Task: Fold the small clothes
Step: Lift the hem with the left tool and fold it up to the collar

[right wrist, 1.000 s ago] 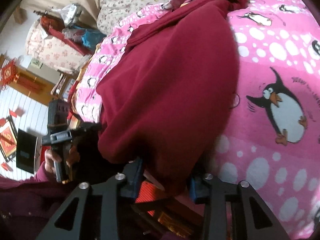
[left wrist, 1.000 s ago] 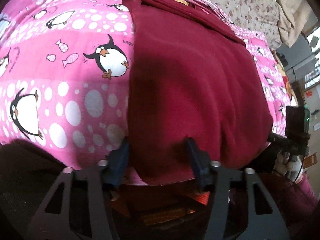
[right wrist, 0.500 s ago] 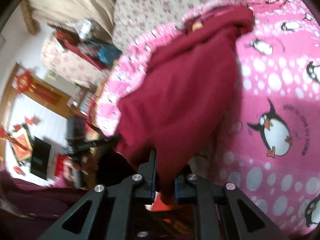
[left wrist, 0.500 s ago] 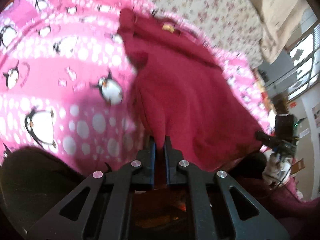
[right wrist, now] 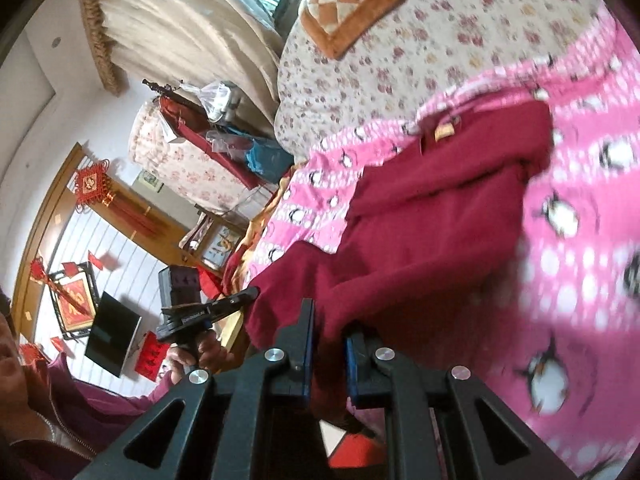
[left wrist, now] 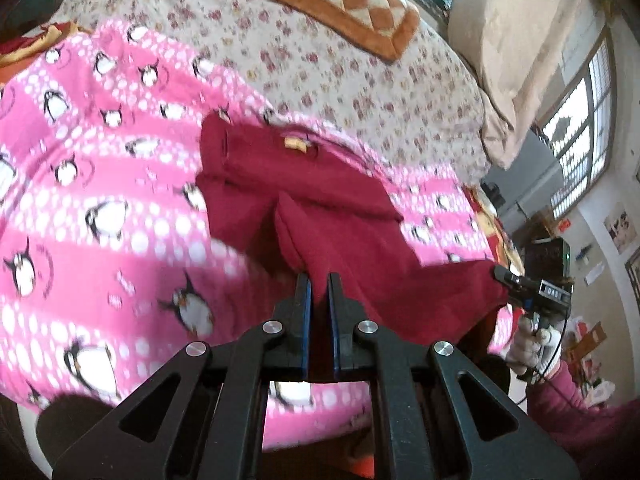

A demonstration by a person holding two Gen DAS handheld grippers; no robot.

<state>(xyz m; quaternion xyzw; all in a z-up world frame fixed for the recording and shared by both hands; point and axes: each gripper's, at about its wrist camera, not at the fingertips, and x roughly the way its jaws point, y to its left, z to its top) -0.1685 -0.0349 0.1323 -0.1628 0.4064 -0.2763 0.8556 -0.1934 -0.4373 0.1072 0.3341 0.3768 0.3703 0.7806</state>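
Both grippers, L (left wrist: 319, 280) & R (right wrist: 329, 312), now higher, each clamped on 1 maroon garment (left wrist: 320, 216).

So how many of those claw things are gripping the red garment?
2. The left claw pinches the dark red garment at one near corner; the right claw pinches the other.

both grippers (left wrist: 319, 280) clamped, garment (left wrist: 352, 240) hem lifted

You hold a dark red garment (left wrist: 340, 216) over a pink blanket (left wrist: 100, 184) with white dots and penguins. Upper frame: a cream sheet (left wrist: 320, 64) with small flowers, an orange-and-cream checked cushion (left wrist: 344, 4).
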